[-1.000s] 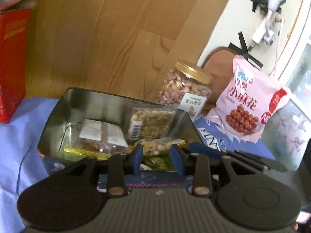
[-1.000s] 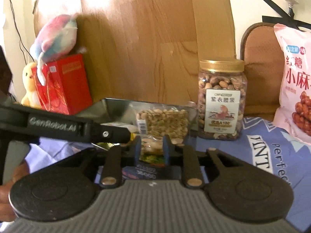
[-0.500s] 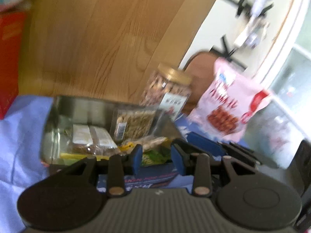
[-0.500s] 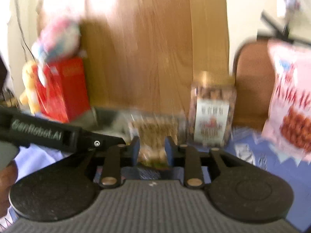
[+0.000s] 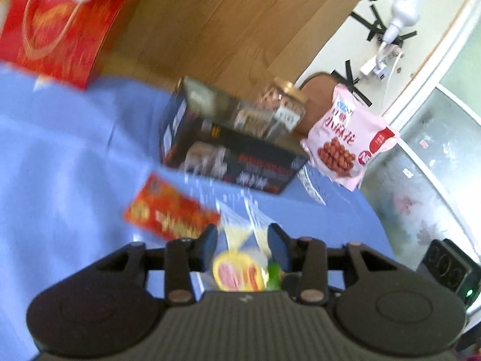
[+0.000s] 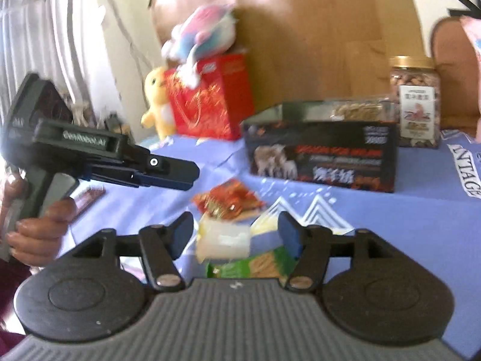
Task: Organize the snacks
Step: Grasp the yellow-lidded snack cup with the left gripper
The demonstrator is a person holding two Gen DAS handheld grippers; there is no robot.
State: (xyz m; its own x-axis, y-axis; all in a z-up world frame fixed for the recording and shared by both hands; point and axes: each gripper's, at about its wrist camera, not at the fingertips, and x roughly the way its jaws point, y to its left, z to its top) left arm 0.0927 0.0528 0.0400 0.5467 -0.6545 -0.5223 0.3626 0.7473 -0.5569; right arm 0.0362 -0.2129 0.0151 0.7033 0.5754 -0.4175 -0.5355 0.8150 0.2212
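A dark snack box [image 5: 228,156] [image 6: 321,153] with packets inside stands on the blue cloth. A red-orange packet [image 5: 168,210] [image 6: 231,200], a clear yellow-labelled bag [image 5: 240,258] [image 6: 224,239] and a green packet [image 6: 255,266] lie loose in front of it. My left gripper [image 5: 243,242] is open above the clear bag, holding nothing. My right gripper [image 6: 236,231] is open wide, with the clear bag and green packet between its fingers, not gripped. The left gripper also shows in the right wrist view [image 6: 168,174].
A nut jar [image 6: 416,102] [image 5: 282,105] and a pink snack bag [image 5: 348,141] stand right of the box. A red gift box [image 6: 210,96] [image 5: 60,21] with plush toys [image 6: 201,30] stands at the back left. A brown bar [image 6: 88,195] lies at left.
Both grippers have pulled back from the box and up, and now face the loose packets on the cloth. The right gripper has opened wider.
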